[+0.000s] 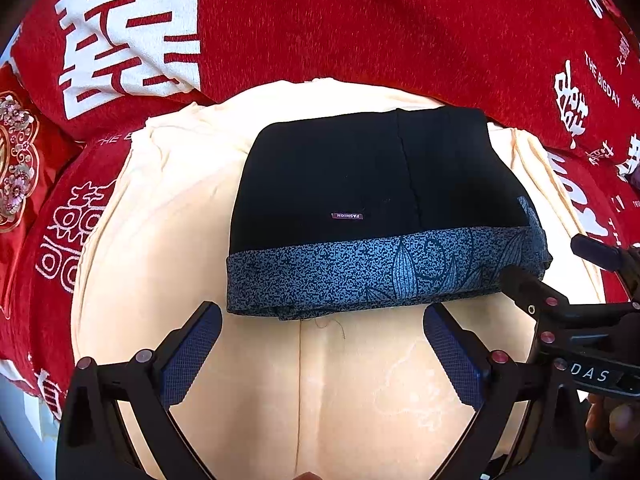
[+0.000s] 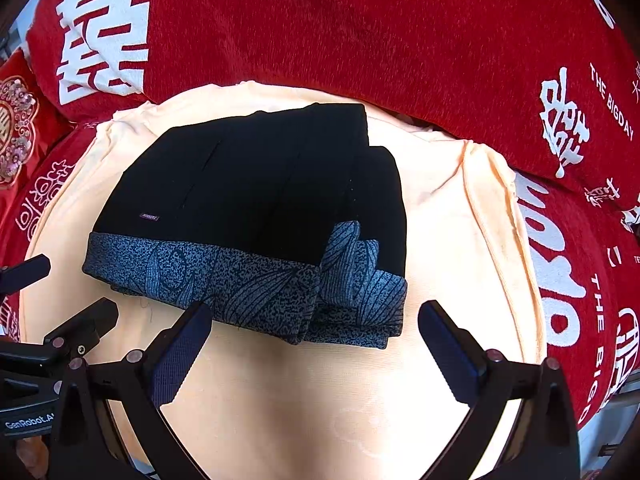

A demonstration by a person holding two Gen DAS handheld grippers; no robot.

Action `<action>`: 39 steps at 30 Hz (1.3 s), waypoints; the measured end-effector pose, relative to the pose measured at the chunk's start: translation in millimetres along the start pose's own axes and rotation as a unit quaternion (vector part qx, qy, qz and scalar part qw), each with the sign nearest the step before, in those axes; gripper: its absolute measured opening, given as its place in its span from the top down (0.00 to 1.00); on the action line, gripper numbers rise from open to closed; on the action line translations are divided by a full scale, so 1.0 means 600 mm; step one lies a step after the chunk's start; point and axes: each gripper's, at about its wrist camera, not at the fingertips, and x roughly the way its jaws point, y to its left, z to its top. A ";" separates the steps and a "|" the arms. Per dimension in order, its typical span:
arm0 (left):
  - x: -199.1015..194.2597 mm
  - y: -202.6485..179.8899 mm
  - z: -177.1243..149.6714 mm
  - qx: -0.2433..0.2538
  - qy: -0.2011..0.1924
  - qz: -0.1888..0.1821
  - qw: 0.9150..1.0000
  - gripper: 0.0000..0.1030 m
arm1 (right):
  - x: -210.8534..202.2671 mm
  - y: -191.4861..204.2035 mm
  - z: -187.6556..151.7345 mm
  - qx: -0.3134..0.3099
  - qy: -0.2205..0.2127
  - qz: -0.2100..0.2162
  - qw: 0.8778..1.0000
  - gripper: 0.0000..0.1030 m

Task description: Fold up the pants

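The black pants [image 1: 372, 176] lie folded into a compact block on a cream cloth [image 1: 168, 240], with a blue-grey patterned waistband [image 1: 360, 276] along the near edge and a small label on top. They also show in the right wrist view [image 2: 248, 192], with the waistband [image 2: 256, 284] nearest. My left gripper [image 1: 322, 332] is open and empty, just short of the waistband. My right gripper [image 2: 316, 334] is open and empty, its left finger tip [image 2: 192, 328] at the waistband's near edge. The right gripper also shows in the left wrist view [image 1: 560, 272], the left gripper in the right wrist view [image 2: 64, 292].
The cream cloth [image 2: 460, 216] covers a red bedspread with white characters [image 1: 360, 32], which rises behind and on both sides [image 2: 380, 28]. An embroidered red cushion [image 1: 16, 160] lies at the far left.
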 end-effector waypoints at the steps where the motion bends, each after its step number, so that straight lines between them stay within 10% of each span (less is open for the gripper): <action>1: 0.001 0.000 0.000 0.000 0.001 0.000 1.000 0.02 | 0.000 0.000 0.000 0.000 0.000 0.000 1.000 0.00; 39: 0.012 0.001 0.009 -0.001 0.011 -0.004 1.000 0.02 | 0.005 -0.010 0.010 -0.005 0.000 0.000 1.000 0.00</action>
